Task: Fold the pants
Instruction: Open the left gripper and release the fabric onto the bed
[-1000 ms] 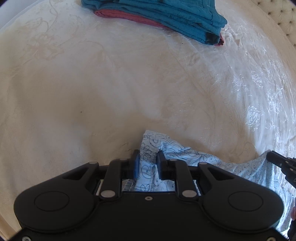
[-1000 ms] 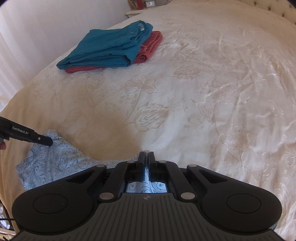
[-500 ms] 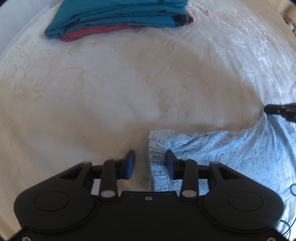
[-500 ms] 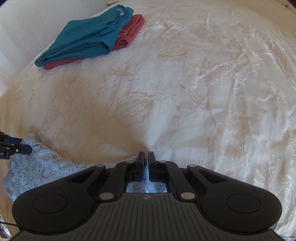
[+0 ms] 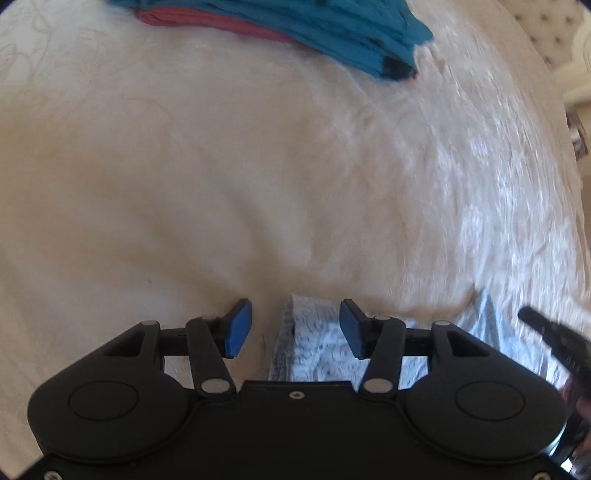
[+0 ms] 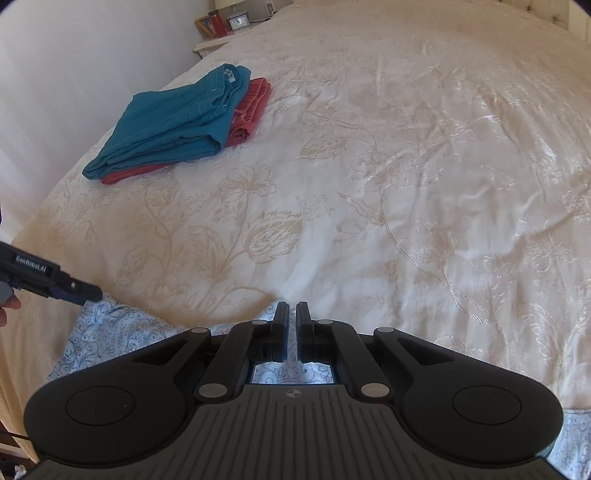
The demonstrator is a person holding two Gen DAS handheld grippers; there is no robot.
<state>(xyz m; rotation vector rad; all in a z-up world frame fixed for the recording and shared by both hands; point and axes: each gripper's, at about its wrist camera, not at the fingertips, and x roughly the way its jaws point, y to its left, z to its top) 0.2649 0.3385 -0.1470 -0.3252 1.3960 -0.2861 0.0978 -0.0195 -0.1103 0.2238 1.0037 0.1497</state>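
Pale blue floral pants (image 5: 317,343) lie at the near edge of the cream bedspread (image 5: 258,184). My left gripper (image 5: 295,308) stands over their left corner. Its jaws are opening, and the blue pads (image 5: 236,328) hang clear on either side of the cloth. In the right wrist view the pants (image 6: 110,332) stretch from the left gripper (image 6: 88,293) to my right gripper (image 6: 291,308). The right gripper is shut on a raised edge of the fabric. It also shows as a dark, blurred tip, the right gripper (image 5: 524,315), at the right of the left wrist view.
A folded teal garment on a folded red one (image 6: 173,122) lies at the far left of the bed, also seen as the stack (image 5: 332,33) in the left wrist view. A nightstand (image 6: 221,29) stands beyond the bed. A person's hand (image 6: 7,306) shows at the left edge.
The left jaws spread apart and let go of the pants corner, which now lies on the bed between them. The right gripper stayed shut on the fabric and lifted slightly.
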